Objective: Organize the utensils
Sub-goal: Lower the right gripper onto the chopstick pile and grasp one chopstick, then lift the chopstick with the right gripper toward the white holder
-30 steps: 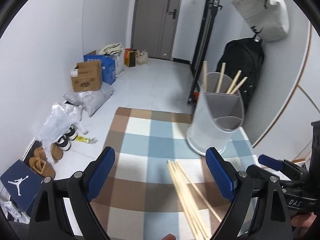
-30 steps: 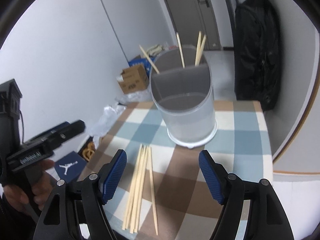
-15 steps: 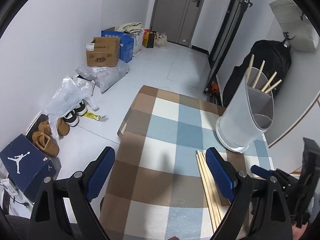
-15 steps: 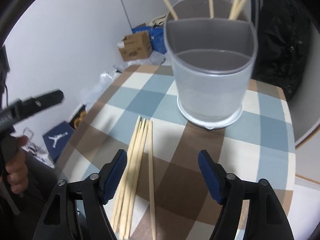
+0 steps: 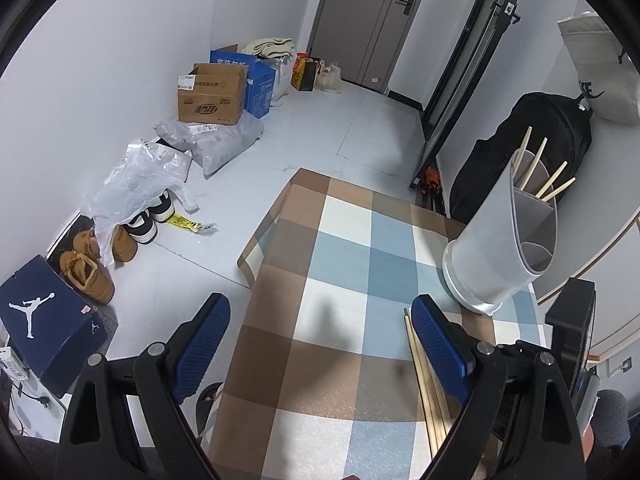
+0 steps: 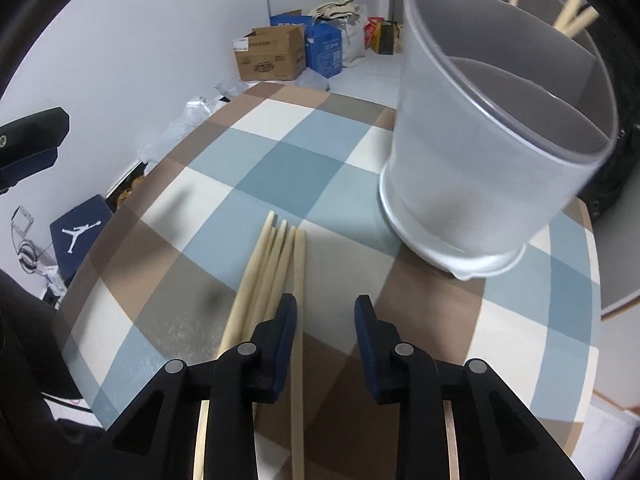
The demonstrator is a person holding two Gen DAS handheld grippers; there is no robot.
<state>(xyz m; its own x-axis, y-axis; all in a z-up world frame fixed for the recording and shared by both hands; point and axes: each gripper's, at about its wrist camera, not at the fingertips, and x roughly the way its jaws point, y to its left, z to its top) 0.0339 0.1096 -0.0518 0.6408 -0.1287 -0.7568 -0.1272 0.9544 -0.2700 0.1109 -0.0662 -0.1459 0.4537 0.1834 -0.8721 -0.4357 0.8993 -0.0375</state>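
Left gripper [image 5: 320, 320] hung with jaws spread wide and nothing between them above the checked tablecloth [image 5: 340, 240]. Right gripper [image 6: 326, 312] was closing low over the wooden chopsticks [image 6: 276, 256] lying on the cloth; one chopstick lay between its pads, not yet pinched. At right stood the translucent divided utensil holder [image 6: 480, 152], chopsticks in its rear compartment.

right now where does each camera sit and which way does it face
Left wrist: on the left gripper, angled down over the table's left edge toward floor clutter and door; both blue pads wide apart.
Right wrist: on the right gripper, steeply down at the chopsticks; jaws closing, one stick between them.
Shared: table, holder, chopsticks.
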